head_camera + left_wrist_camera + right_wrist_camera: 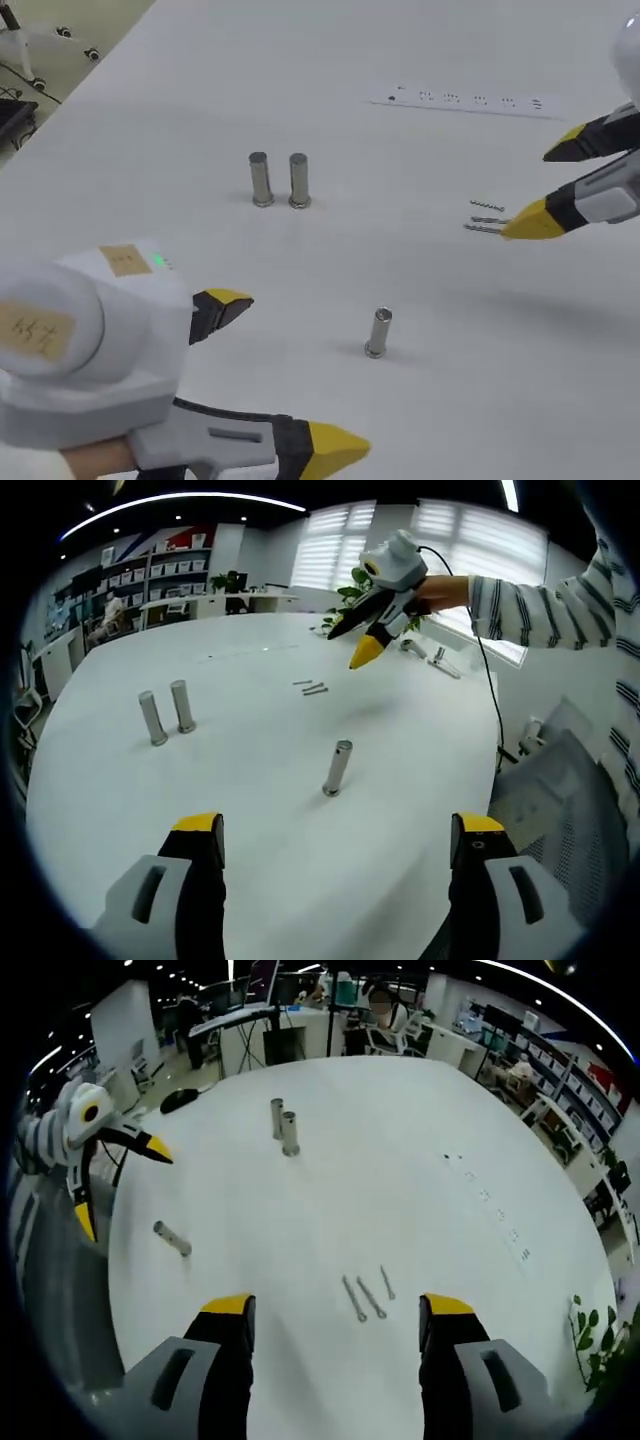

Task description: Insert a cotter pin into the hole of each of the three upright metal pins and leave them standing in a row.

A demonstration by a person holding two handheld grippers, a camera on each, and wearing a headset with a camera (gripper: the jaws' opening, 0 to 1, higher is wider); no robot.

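Head view: we see three metal pins (298, 180) upright.
Left gripper (339, 830): jaws wide, empty.
Right gripper (337, 1307): jaws wide, near cotter pins (354, 1299).

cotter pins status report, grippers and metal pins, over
Left gripper open, empty. Right gripper open, by three cotter pins loose on table. Two metal pins together, third pin apart, none pinned. Nothing in the way.
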